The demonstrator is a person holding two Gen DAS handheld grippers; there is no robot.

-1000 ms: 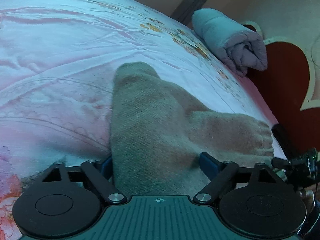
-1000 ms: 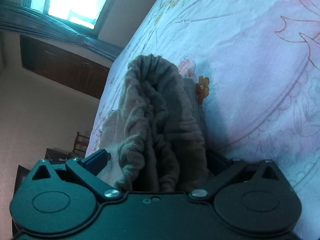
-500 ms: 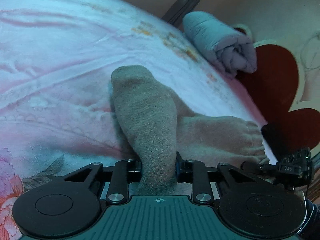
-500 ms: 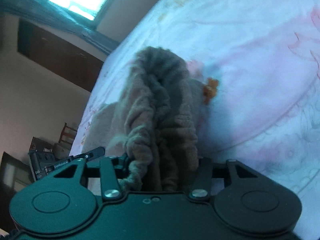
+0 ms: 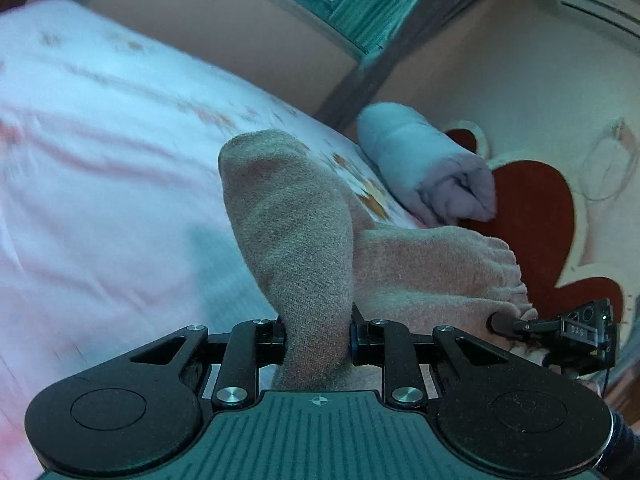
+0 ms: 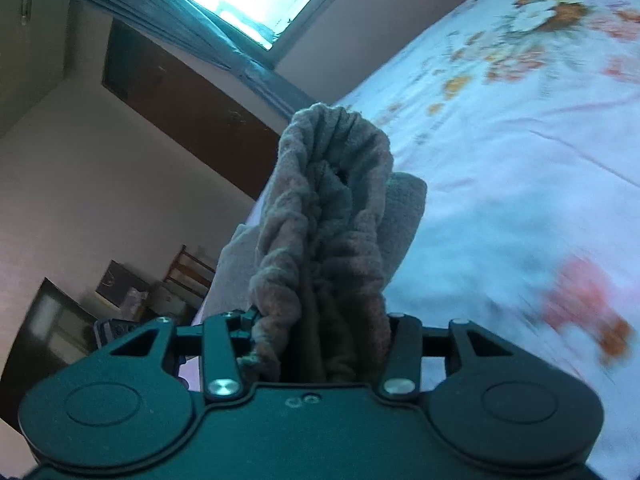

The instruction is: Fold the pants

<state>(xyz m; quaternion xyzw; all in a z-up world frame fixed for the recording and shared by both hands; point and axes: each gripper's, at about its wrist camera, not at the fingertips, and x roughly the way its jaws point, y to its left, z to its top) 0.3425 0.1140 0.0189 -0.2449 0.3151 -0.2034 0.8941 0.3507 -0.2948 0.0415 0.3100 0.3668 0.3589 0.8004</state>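
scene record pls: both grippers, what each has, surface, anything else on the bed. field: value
left gripper: shut on a fold of the pants
right gripper: shut on the bunched elastic waistband of the pants
pants: grey-brown knit, raised between both grippers
surface: bed with pink floral sheet
other: rolled blanket near the headboard
image quality: motion blur on sheet
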